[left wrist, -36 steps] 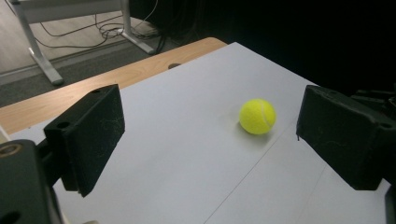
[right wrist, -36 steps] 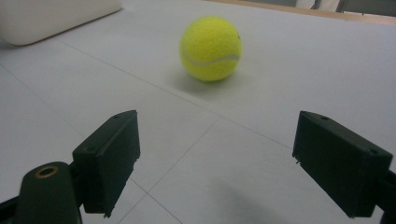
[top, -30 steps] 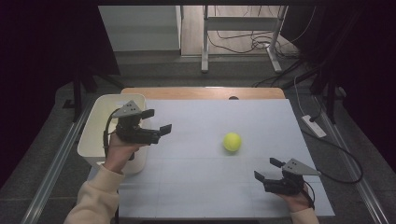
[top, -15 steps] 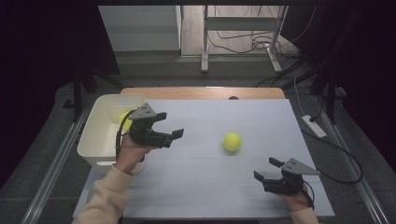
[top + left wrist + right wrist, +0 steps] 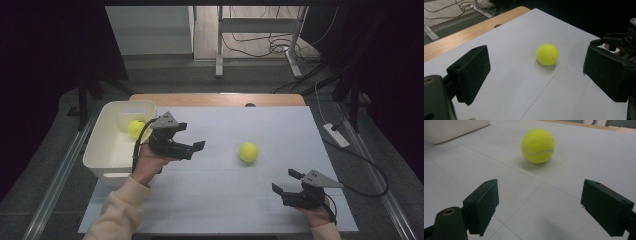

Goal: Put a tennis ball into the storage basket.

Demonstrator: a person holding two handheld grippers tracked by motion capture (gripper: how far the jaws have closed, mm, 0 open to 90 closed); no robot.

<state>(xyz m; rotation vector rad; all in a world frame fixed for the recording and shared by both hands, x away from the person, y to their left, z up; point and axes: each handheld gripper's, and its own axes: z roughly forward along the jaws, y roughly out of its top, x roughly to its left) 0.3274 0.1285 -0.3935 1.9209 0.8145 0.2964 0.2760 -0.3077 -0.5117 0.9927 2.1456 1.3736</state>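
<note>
Tennis ball (image 5: 248, 152) lying free on the white tabletop (image 5: 240, 210), roughly mid-surface, a bit toward the right edge, nothing touching it. Left gripper (image 5: 196, 148) held above the tabletop near the left edge, just beside the white bin (image 5: 102, 155), aimed toward the ball; fingers (image 5: 470, 72) spread wide, nothing between them, ball well ahead of the tips in the left gripper view. Right gripper (image 5: 284, 182) low near the front right corner, pointing toward the ball from the near side; fingers (image 5: 482, 202) spread wide too, empty, ball ahead and well apart from the tips in the right gripper view. White bin overhanging the left edge of the tabletop, second tennis ball (image 5: 135, 129) inside it toward the bin's far end. Bare wooden strip (image 5: 215, 99) along the far edge. Cream sleeve (image 5: 117, 212) entering from the front edge on the left. Cables on the floor beyond the far edge.
</note>
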